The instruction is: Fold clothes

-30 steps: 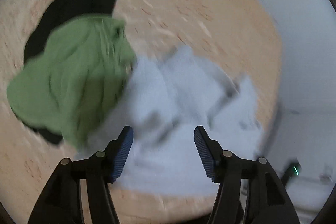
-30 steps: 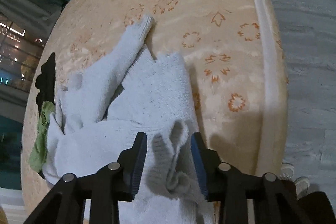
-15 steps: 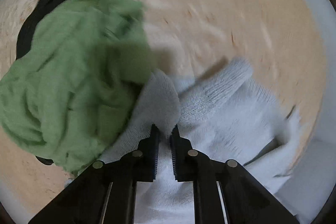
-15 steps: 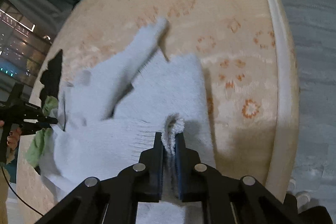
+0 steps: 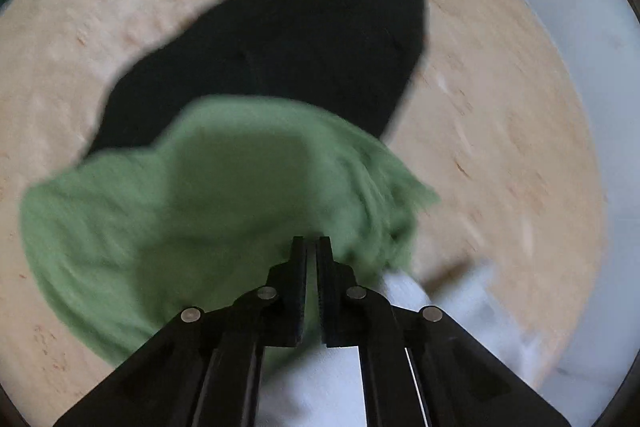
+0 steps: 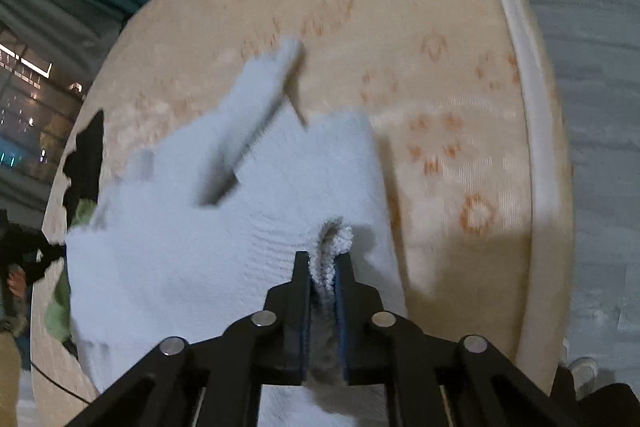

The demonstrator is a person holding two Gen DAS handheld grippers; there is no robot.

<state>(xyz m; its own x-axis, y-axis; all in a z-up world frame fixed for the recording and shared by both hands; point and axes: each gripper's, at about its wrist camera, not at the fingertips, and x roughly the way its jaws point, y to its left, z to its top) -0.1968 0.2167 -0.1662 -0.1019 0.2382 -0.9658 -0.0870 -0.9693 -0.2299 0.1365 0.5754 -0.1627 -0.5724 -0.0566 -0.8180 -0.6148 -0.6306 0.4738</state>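
The pale blue knit sweater (image 6: 224, 247) lies crumpled on the peach patterned bedspread (image 6: 452, 75), and both tools have hold of it. The right gripper (image 6: 323, 259) is pinched tight on a ribbed fold of its edge, with a loop of knit standing up between the fingertips. From there the body of the sweater spreads forward and to the left, and one sleeve (image 6: 260, 95) reaches diagonally away toward the far side of the bed. That sleeve line is the garment's long axis in this view.

The left gripper (image 5: 311, 247) is drawn nearly closed. Pale knit (image 5: 320, 383) shows under and behind its fingers, so it appears to hold the sweater's opposite side, though the pinch itself is hidden. Ahead of it lie a green garment (image 5: 160, 211) and, beyond that, a black one (image 5: 304, 27).

The sweater thus hangs between the two grips, with the right one nearer the bed's edge. Spreading it would likely mean drawing the grips apart across that sleeve line.
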